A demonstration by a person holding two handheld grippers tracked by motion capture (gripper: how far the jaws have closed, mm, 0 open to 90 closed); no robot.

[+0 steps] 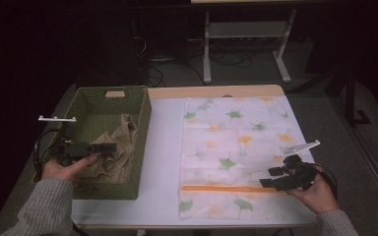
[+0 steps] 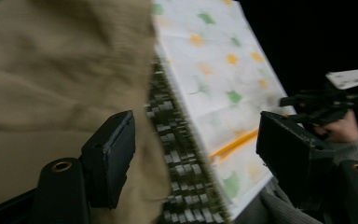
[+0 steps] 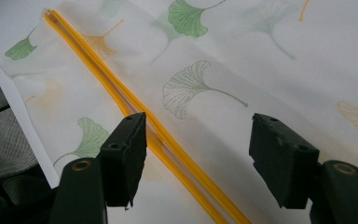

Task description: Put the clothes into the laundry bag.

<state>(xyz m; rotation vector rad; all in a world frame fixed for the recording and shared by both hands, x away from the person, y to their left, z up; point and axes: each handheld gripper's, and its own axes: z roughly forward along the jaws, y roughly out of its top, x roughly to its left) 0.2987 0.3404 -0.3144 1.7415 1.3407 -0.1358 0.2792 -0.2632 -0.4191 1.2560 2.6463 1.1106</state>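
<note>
So the left tool was sitting over the green woven basket at about 9 o'clock on the bench, pointing toward 3 o'clock, with its jaws spread wide and nothing pinched between them. The tan cloth was bunched up inside the basket, right under and beside that tool; in the left gripper view one jaw sat against the tan folds, the other hung clear past the basket's rim. Released, basically. Over at roughly 4 o'clock the right tool hovered just above the white bag printed with ginkgo leaves, which lay flat across the right half of the bench. Its jaws were also apart and not gripping anything; in the right gripper view they straddled the fabric next to the orange zipper, with the zipper strip running diagonally past the left jaw. The bag and the basket sat near each other but not touching, with bare white bench between them.
</note>
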